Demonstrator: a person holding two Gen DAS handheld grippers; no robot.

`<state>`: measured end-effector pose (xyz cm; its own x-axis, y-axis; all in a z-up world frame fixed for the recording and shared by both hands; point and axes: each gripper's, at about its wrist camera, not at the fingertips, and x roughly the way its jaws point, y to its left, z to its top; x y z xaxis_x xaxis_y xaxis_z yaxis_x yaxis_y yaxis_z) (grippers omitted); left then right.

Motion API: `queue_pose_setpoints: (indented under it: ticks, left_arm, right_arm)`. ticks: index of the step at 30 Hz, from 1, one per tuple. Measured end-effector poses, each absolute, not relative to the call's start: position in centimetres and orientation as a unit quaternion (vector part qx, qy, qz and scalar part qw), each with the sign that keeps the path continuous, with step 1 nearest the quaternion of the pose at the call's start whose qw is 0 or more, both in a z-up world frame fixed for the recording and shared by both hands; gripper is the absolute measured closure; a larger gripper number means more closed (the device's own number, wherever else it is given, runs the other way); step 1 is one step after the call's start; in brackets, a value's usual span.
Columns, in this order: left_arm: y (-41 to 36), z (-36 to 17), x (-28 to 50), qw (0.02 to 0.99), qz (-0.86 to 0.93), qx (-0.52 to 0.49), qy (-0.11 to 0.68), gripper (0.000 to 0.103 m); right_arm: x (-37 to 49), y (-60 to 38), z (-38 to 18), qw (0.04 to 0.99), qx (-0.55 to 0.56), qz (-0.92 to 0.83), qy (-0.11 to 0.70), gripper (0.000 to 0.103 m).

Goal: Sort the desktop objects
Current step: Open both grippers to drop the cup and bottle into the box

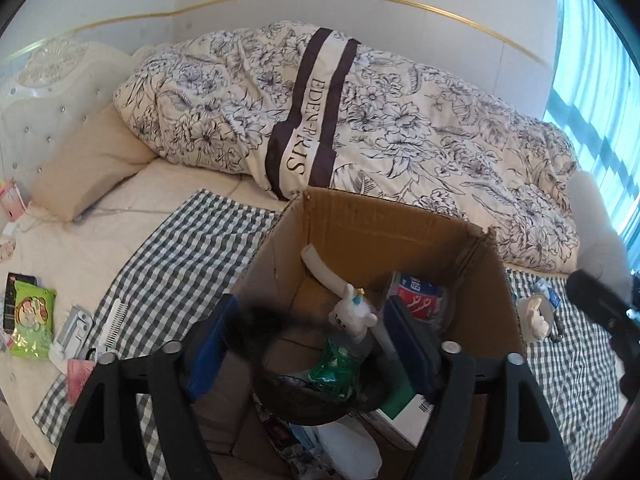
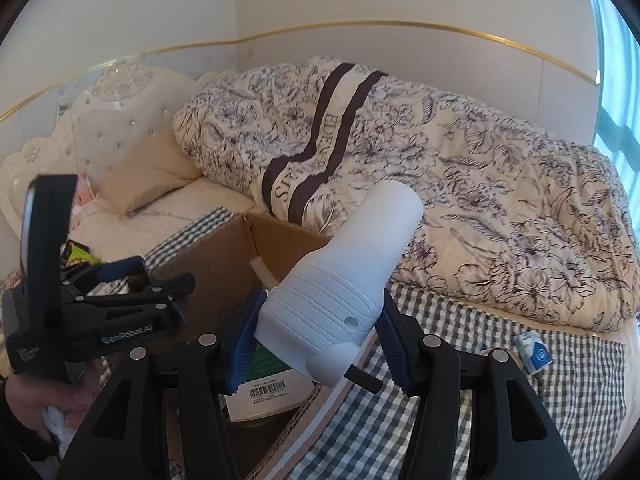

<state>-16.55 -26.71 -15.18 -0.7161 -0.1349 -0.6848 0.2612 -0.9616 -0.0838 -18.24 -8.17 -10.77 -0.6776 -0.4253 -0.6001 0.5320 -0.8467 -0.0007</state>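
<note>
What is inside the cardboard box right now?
The cardboard box holds a white unicorn toy, green packet, red-and-white packet and green-and-white carton; the left gripper covers anything underneath.

The right gripper point(image 2: 316, 336) is clamped on a white device point(image 2: 344, 280), one blue pad point(image 2: 242, 350) pressed on each side, tilted up and away. The left gripper point(image 1: 316, 340) has its fingers spread wide, pointing downward. In the right wrist view, a hand point(image 2: 44, 404) grips the left gripper's handle.
</note>
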Motion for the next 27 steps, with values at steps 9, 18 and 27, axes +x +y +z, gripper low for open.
queue_pose_setpoints:
  ticks: [9,18,27]
  left_arm:
    - [-28.9,-14.8,-15.5,0.118,-0.926,0.339,0.122,0.018]
    - [-30.0,-14.1,-14.6,0.121,-0.928,0.329,0.129,0.018]
    - [-29.2,-12.4,-13.8,0.118,-0.933,0.315,0.127,0.018]
  right_arm:
    - [-19.1,-11.5,-13.4,0.29,0.325,-0.893,0.11,0.048]
    - [-18.9,-13.9,-14.7,0.302,0.327,-0.885,0.132,0.034]
    - [-17.4,-12.7,-12.8,0.293,0.295,-0.9,0.13,0.016]
